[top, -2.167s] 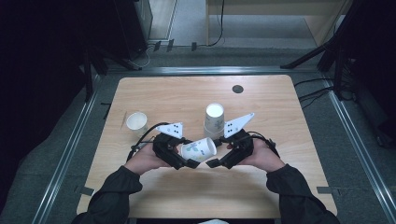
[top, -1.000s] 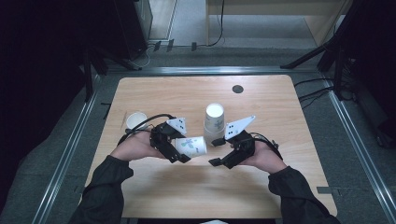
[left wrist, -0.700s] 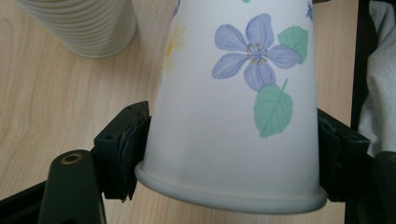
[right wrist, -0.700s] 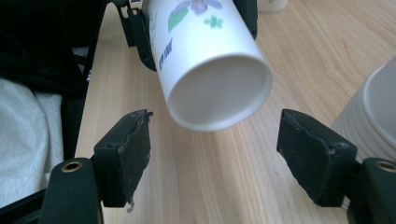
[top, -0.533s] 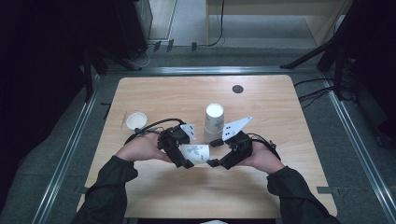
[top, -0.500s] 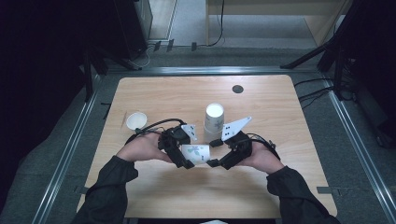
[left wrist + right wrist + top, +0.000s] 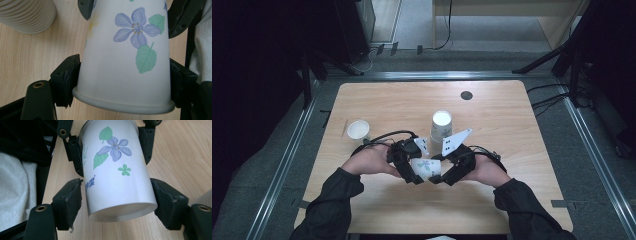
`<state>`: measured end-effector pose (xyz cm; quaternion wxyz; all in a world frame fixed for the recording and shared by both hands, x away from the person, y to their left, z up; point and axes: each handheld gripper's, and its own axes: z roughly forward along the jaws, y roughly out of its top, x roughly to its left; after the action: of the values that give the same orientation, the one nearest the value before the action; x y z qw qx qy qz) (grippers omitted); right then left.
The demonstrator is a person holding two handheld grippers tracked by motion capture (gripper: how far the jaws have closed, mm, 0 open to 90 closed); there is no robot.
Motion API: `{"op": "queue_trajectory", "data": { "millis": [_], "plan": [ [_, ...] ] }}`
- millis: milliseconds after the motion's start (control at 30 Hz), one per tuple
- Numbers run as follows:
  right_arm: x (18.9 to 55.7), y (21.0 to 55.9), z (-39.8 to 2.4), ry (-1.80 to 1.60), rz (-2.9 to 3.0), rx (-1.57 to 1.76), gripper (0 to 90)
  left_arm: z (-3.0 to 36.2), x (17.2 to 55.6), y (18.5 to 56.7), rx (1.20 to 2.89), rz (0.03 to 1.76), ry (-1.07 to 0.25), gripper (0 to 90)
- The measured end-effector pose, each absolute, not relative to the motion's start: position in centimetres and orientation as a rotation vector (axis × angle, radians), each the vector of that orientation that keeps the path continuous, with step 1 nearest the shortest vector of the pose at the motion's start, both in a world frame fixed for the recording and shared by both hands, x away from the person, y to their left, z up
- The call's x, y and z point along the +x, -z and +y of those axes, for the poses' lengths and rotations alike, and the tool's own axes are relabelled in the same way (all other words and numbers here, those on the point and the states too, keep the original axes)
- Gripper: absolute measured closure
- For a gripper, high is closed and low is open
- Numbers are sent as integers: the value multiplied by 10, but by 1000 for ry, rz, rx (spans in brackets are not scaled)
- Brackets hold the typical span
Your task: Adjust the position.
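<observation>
I see the flowered paper cup [image 7: 426, 167] lying on its side at 6 o'clock of the table [image 7: 512, 135], between both tools. My left gripper [image 7: 412, 172] clamps its rim end. My right gripper [image 7: 443, 176] has just been closing on the base end; its pads [image 7: 72, 195] touch the wall. A ribbed cup stack [image 7: 441, 127] stands at 12 o'clock of them.

Flowered cup [image 7: 125, 62]: smooth matt paper w/ printed petals, rolled rim. Left gripper [image 7: 125, 82] & right gripper [image 7: 116, 200]: matt black plastic, pads look rubbery, a bit rough at the edges; brass-looking inserts. Bench [image 7: 512, 130]: pale wood-grain, low sheen. Ribbed cup stack [image 7: 27, 15]: matt paper. Sleeves [image 7: 332, 200]: dark cloth.
</observation>
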<state>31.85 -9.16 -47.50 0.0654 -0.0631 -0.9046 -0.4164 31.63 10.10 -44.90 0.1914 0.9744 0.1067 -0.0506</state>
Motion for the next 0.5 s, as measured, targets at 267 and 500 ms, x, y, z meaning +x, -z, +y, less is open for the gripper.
{"op": "queue_trajectory", "data": {
  "millis": [267,500],
  "plan": [
    [317,476,-91,1226,-2720,-174,332,100,315,449,2734,264,155,238],
    [316,474,-91,1230,-2741,-147,348,101,313,449,2727,246,134,236]
  ]
}}
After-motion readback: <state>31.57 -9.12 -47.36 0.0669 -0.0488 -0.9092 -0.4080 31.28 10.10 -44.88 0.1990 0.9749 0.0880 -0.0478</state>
